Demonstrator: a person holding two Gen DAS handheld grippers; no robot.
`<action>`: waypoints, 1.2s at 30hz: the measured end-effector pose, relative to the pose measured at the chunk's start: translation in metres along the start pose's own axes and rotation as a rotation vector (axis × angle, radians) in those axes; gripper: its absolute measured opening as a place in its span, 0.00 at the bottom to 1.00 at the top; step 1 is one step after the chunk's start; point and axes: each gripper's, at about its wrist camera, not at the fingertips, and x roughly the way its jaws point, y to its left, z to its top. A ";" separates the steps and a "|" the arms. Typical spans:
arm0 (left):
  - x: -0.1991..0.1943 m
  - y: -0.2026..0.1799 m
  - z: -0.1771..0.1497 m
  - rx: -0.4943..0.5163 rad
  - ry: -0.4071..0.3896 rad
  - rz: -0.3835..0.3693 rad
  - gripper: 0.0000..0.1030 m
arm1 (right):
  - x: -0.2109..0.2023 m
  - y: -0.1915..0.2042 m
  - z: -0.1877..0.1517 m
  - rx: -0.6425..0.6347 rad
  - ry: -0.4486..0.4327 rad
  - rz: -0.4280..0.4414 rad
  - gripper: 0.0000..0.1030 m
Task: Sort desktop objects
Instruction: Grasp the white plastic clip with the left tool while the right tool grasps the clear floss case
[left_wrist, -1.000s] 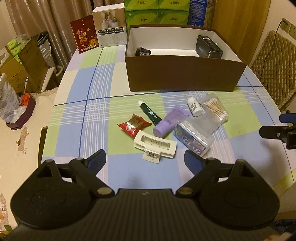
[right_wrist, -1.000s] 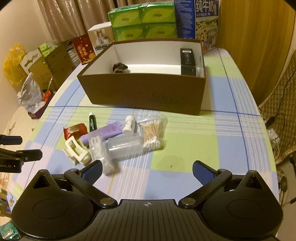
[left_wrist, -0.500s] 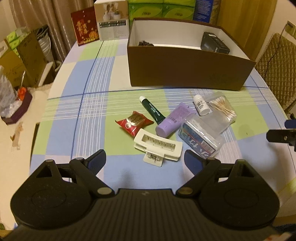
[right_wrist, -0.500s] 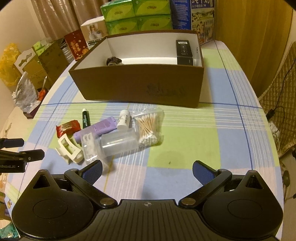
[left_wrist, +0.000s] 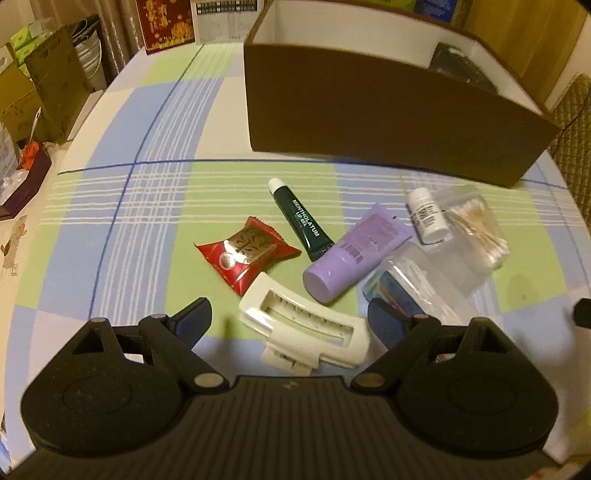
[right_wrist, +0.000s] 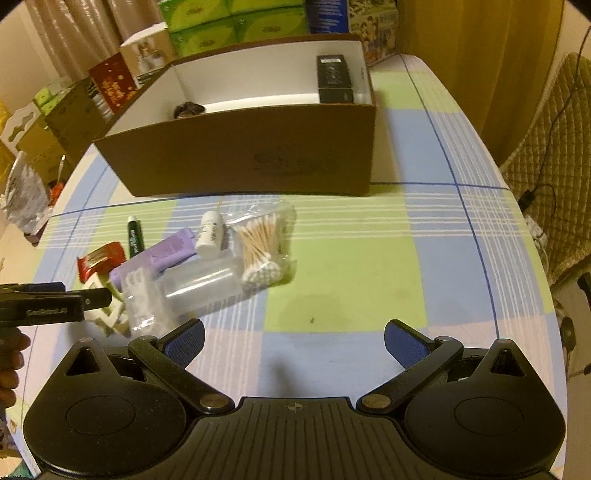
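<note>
Low in the centre of the left wrist view, between the spread fingers of the left gripper (left_wrist: 290, 319), lies the cream hair claw clip (left_wrist: 304, 326). A second ago it sat well ahead of the fingertips; now it fills the gap, with the blue pads to either side of it and not yet touching. That closing-in reads as the approach for a pick, the clip being the likely next thing to go.

Around the clip the pile looks undisturbed. The red snack packet (left_wrist: 246, 251) touches its upper left end, the purple tube (left_wrist: 356, 254) lies just to its upper right, and the green lip gel tube (left_wrist: 299, 218) slants above, between the packet and the purple tube. To the right, the clear plastic case (left_wrist: 410, 291) sits partly behind the right-hand fingertip, with the small white bottle (left_wrist: 426, 216) and the bag of cotton swabs (left_wrist: 476, 232) beyond it.

The brown box (left_wrist: 388, 118) now stretches across the upper frame, closer than before, already holding a black case (right_wrist: 334, 79) and a small dark object (right_wrist: 189, 109).

The right gripper (right_wrist: 293, 341) hangs released and empty over bare checked tablecloth (right_wrist: 347, 266) at the lower middle of its view, apart from the pile and nearer the table than earlier. The case beside the clip could be caught when the left jaws close.
</note>
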 end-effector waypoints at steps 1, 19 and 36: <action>0.005 -0.001 0.000 0.005 0.003 0.016 0.87 | 0.001 -0.002 0.001 0.005 0.002 -0.004 0.98; 0.010 0.050 -0.026 -0.007 0.075 0.044 0.70 | 0.035 0.030 0.018 -0.133 0.030 0.128 0.98; 0.011 0.046 -0.026 0.127 0.031 0.044 0.36 | 0.065 0.102 0.014 -0.394 0.007 0.252 0.39</action>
